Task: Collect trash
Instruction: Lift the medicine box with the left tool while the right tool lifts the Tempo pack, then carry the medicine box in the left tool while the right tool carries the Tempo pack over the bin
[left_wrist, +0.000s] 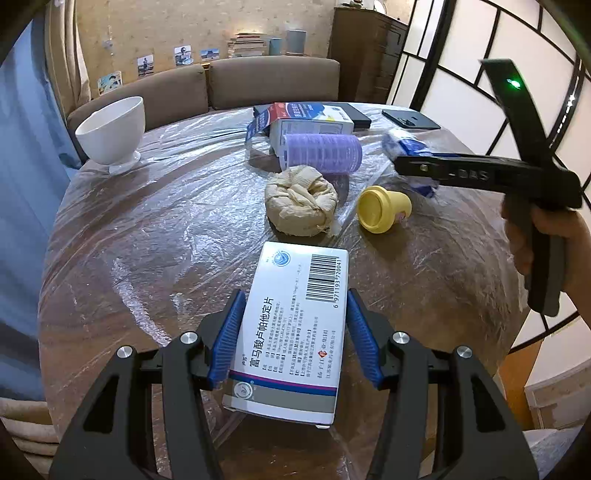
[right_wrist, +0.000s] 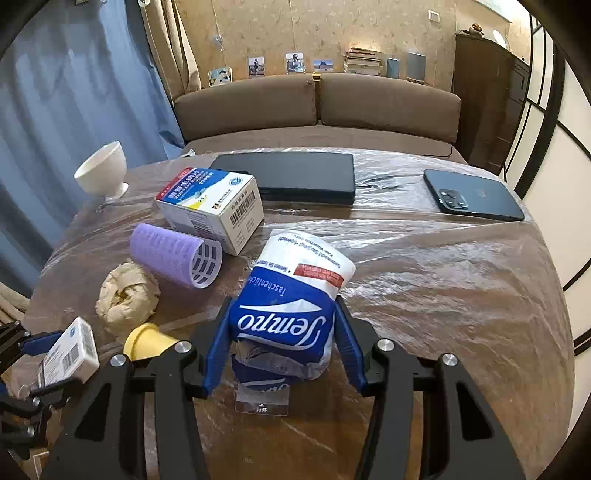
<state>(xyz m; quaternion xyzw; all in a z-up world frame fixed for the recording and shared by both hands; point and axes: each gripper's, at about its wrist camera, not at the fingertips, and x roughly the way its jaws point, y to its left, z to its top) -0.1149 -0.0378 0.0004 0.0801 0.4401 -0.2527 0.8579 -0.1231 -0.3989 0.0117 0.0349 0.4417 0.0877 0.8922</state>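
My left gripper (left_wrist: 291, 332) is shut on a white medicine box (left_wrist: 295, 325) with a barcode, held just above the plastic-covered round table (left_wrist: 147, 258). The box also shows at the left of the right wrist view (right_wrist: 70, 354). My right gripper (right_wrist: 280, 343) is shut on a blue and white Tempo tissue pack (right_wrist: 291, 299), lifted over the table; it shows in the left wrist view (left_wrist: 402, 147) at the right. A crumpled beige paper wad (left_wrist: 301, 205), a yellow cap (left_wrist: 382, 208), a purple hair roller (left_wrist: 325, 151) and an open medicine box (left_wrist: 306, 122) lie mid-table.
A white bowl (left_wrist: 112, 129) stands at the far left edge. A black flat case (right_wrist: 295, 177) and a dark phone (right_wrist: 472, 199) lie at the far side. A brown sofa (right_wrist: 317, 107) is behind the table, blue curtain (right_wrist: 55, 110) on the left.
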